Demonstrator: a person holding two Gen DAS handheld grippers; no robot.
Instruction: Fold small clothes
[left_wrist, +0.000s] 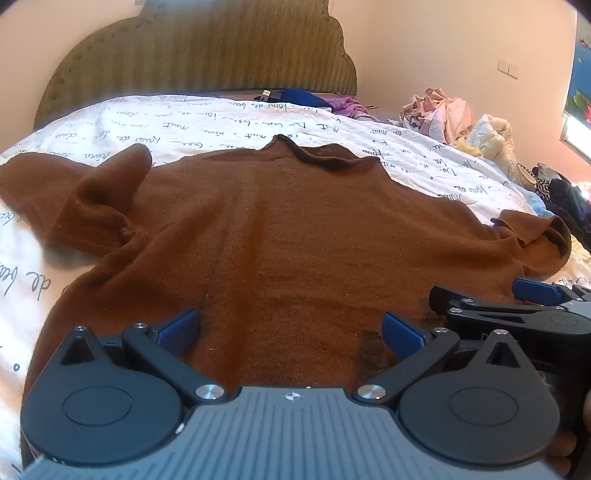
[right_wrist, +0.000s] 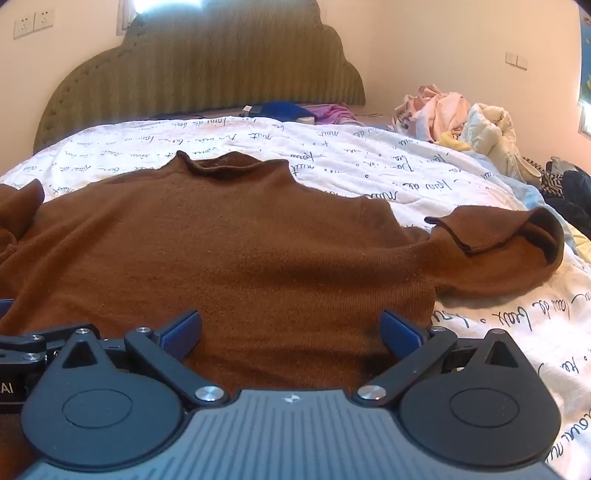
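A brown knit sweater (left_wrist: 280, 229) (right_wrist: 221, 243) lies spread flat on the bed, collar toward the headboard. Its left sleeve (left_wrist: 85, 206) is bunched up and its right sleeve (right_wrist: 502, 251) curls back with the cuff open. My left gripper (left_wrist: 291, 330) is open over the sweater's bottom hem, blue pads wide apart with only flat cloth between them. My right gripper (right_wrist: 291, 330) is open too, over the hem near the sweater's right side edge. The right gripper also shows at the right in the left wrist view, and the left gripper's arm (right_wrist: 26, 350) at the left in the right wrist view.
The bed carries a white quilt with handwriting print (left_wrist: 221, 122) (right_wrist: 369, 158). A green padded headboard (left_wrist: 207, 55) stands behind. A pile of pale clothes (left_wrist: 454, 118) (right_wrist: 454, 114) sits at the far right, dark garments (left_wrist: 565, 199) nearer the right edge, blue and purple items (right_wrist: 295, 110) by the headboard.
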